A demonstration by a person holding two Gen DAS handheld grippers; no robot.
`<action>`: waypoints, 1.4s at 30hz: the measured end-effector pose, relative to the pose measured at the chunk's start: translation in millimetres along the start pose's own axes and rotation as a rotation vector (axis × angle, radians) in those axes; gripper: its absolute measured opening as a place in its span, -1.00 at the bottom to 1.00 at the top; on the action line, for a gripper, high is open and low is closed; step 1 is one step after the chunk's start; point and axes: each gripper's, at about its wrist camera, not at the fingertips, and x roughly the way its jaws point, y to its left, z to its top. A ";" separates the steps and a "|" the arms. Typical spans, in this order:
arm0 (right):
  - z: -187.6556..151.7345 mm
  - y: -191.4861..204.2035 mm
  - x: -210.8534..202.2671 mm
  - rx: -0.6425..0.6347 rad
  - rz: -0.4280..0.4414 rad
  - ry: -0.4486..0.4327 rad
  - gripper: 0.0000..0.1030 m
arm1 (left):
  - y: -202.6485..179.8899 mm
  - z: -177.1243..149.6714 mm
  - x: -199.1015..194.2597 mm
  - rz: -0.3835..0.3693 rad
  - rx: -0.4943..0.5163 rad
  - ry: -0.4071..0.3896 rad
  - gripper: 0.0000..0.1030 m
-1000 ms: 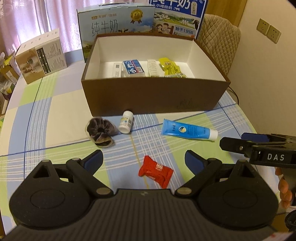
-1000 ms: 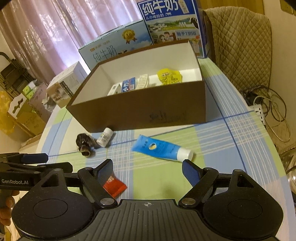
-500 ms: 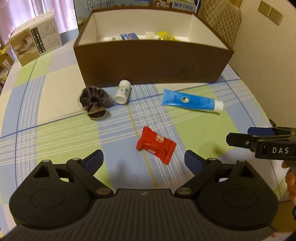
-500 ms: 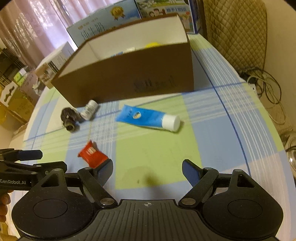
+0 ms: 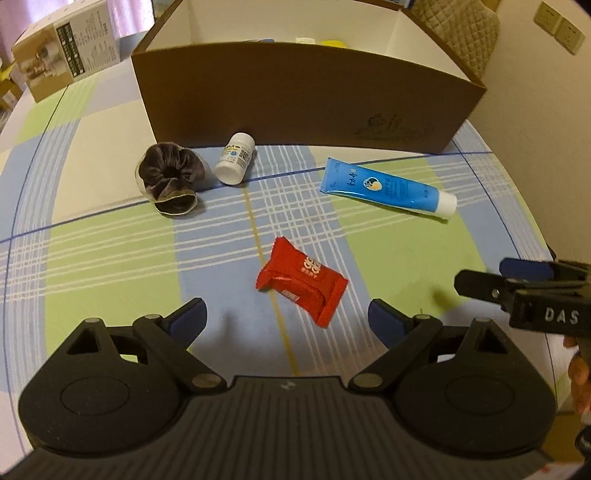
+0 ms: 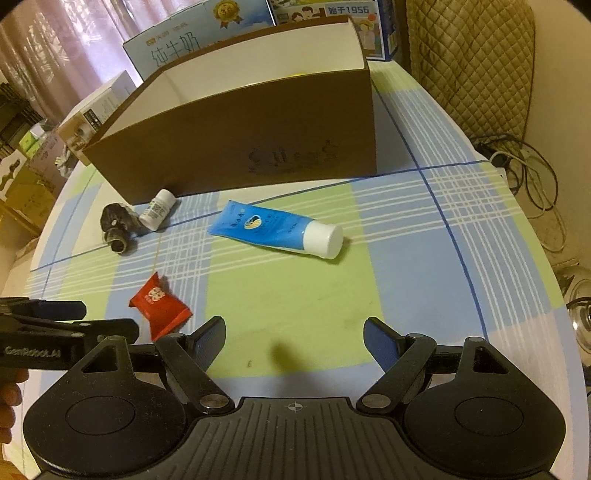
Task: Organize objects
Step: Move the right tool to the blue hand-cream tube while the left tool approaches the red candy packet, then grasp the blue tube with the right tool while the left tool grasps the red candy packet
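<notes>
A red snack packet (image 5: 303, 282) (image 6: 159, 301) lies on the checked tablecloth just ahead of my left gripper (image 5: 288, 319), which is open with nothing between its fingers. Beyond it a blue tube with a white cap (image 5: 388, 189) (image 6: 277, 229), a small white bottle (image 5: 235, 158) (image 6: 159, 208) and a dark velvet scrunchie (image 5: 168, 177) (image 6: 117, 227) lie before the brown cardboard box (image 5: 295, 99) (image 6: 258, 140). My right gripper (image 6: 294, 339) is open and empty over a green square, short of the tube. Most of the box's contents are hidden by its front wall.
Milk cartons (image 6: 199, 33) stand behind the box, a small printed carton (image 5: 66, 70) at the far left. A quilted chair back (image 6: 469, 62) and cables (image 6: 528, 173) are off the table's right side. The round table edge (image 6: 554, 280) curves close on the right.
Both grippers have sunk toward the table and tilted further down, so the box's inside has dropped from view. The packet and tube now look nearer. Nothing on the table moved.
</notes>
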 end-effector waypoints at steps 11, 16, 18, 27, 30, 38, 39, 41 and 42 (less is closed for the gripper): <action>21.1 -20.8 9.9 -0.021 -0.042 -0.029 0.53 | -8.6 14.3 41.6 0.028 -0.065 0.027 0.80; 32.4 -16.1 22.1 -0.110 -0.033 -0.047 0.53 | -12.1 22.9 58.5 0.096 -0.046 0.031 0.80; 37.1 -10.4 29.8 -0.178 -0.031 -0.051 0.53 | -10.4 24.1 62.9 0.112 -0.043 0.033 0.80; 47.3 20.4 65.9 -0.443 0.019 -0.024 0.53 | 8.1 16.1 60.6 0.122 -0.040 0.034 0.75; 45.0 25.9 75.2 -0.468 0.042 -0.002 0.27 | 15.5 13.8 57.2 0.117 -0.048 0.025 0.66; 32.7 35.5 70.3 -0.443 0.075 -0.006 -0.29 | 29.4 9.2 49.2 0.084 -0.064 0.009 0.39; 30.1 36.8 69.4 -0.433 0.079 -0.011 -0.36 | 30.2 8.3 47.8 0.080 -0.064 0.005 0.35; 26.6 38.7 67.4 -0.415 0.088 -0.014 -0.40 | 30.4 7.2 45.8 0.073 -0.053 -0.004 0.19; 23.7 40.6 66.1 -0.400 0.089 -0.015 -0.41 | 30.2 6.8 45.1 0.069 -0.046 -0.006 0.13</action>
